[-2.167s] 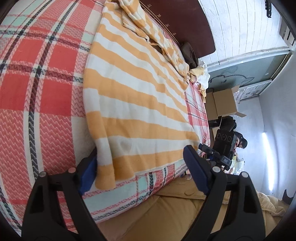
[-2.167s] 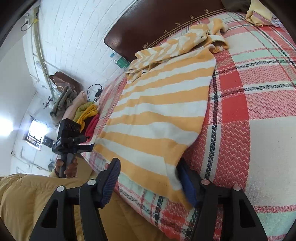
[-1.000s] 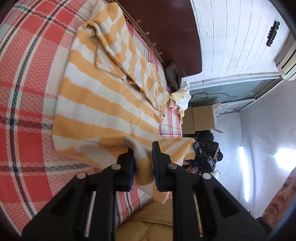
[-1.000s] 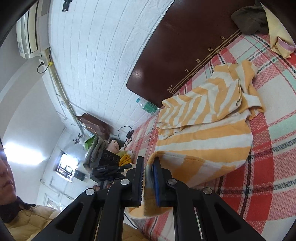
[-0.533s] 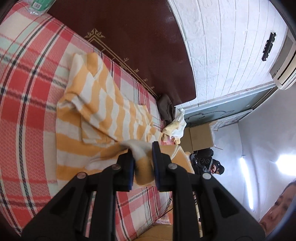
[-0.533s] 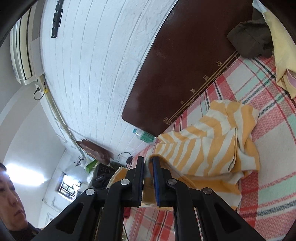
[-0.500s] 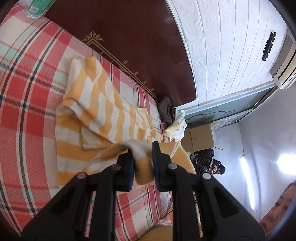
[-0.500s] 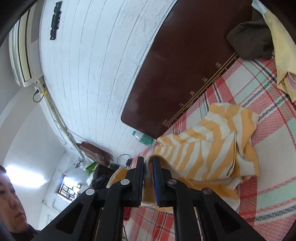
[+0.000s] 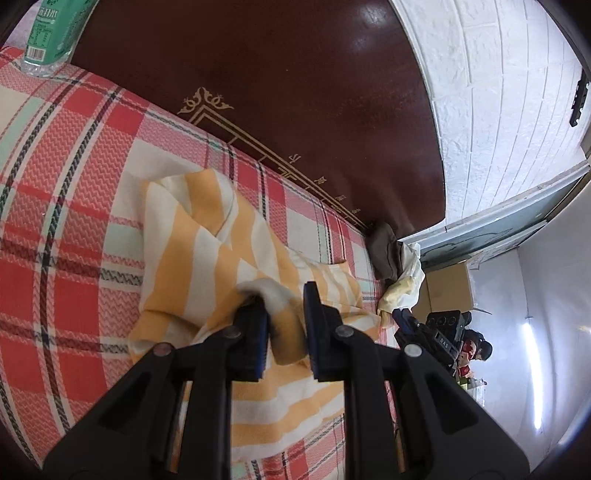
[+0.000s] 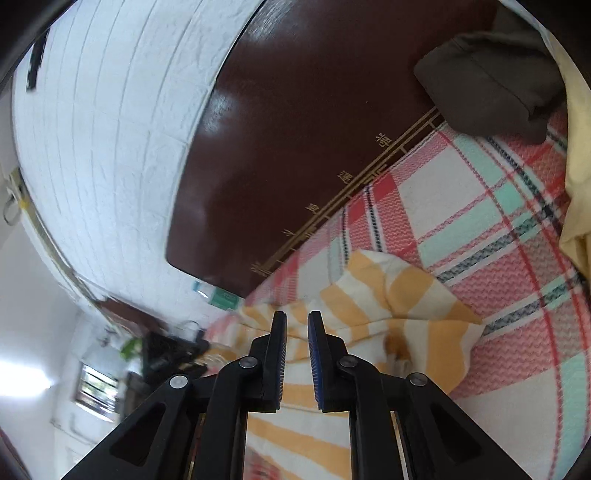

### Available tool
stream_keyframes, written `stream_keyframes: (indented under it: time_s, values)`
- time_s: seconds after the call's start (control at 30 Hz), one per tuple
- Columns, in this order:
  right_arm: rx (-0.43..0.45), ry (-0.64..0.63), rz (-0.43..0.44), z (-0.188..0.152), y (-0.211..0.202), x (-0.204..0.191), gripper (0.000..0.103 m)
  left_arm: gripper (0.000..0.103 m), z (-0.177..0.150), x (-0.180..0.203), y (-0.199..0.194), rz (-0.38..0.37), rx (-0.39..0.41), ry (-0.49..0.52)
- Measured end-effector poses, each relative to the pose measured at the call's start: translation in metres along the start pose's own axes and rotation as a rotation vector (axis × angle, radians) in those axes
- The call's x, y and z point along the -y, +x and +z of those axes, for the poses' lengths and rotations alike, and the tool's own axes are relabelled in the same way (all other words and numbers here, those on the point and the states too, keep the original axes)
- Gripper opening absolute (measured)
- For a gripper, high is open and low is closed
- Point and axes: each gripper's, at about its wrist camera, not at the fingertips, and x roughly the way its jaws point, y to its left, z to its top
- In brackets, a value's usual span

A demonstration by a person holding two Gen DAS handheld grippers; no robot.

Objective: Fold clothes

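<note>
Near the dark brown headboard [image 9: 258, 92], on the red plaid bedspread [image 9: 66, 206], lies your orange-and-white striped garment [image 9: 207, 254], doubled over on itself. Your left gripper [image 9: 284, 314] pinches a bunched white fold of that garment between its blue pads; the cloth hangs from the grip down onto the layer beneath. Your right gripper [image 10: 296, 332] has just been opening: its jaws stand slightly apart with a clear gap, nothing pressed between the pads, and the striped garment [image 10: 369, 306] lies on the bed under and ahead of them. Green-labelled bottle [image 9: 55, 33] stands at the bedspread's far corner by the headboard. Dark brown cloth [image 10: 491, 77] and pale yellow cloth [image 10: 576, 155] sit against the headboard, apart from the striped garment.
</note>
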Motion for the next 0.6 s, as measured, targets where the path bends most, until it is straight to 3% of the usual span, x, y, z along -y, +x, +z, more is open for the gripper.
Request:
stream_keyframes:
  time_s: [0.1,0.13,0.23,0.43,0.6]
  values:
    - [-0.080,-0.272,-0.169,-0.010,0.009,-0.030,0.053,0.019,-0.002,-0.002,0.000,0.009,-0.005,0.010]
    - [-0.103,-0.352,-0.232,-0.015,0.012,-0.038,0.056,0.019,-0.003,-0.002,-0.002,0.009,-0.006,0.014]
    - [-0.157,-0.549,-0.402,-0.032,0.018,-0.055,0.056,0.019,-0.004,-0.001,-0.007,0.017,-0.003,0.028]
    - [-0.220,-0.846,-0.503,-0.068,0.022,-0.065,0.056,0.019,-0.009,-0.002,-0.008,0.024,-0.011,0.043]
    - [-0.265,-1.126,-0.696,-0.092,0.061,-0.066,0.056,0.019,-0.010,-0.003,-0.002,0.041,-0.018,0.048]
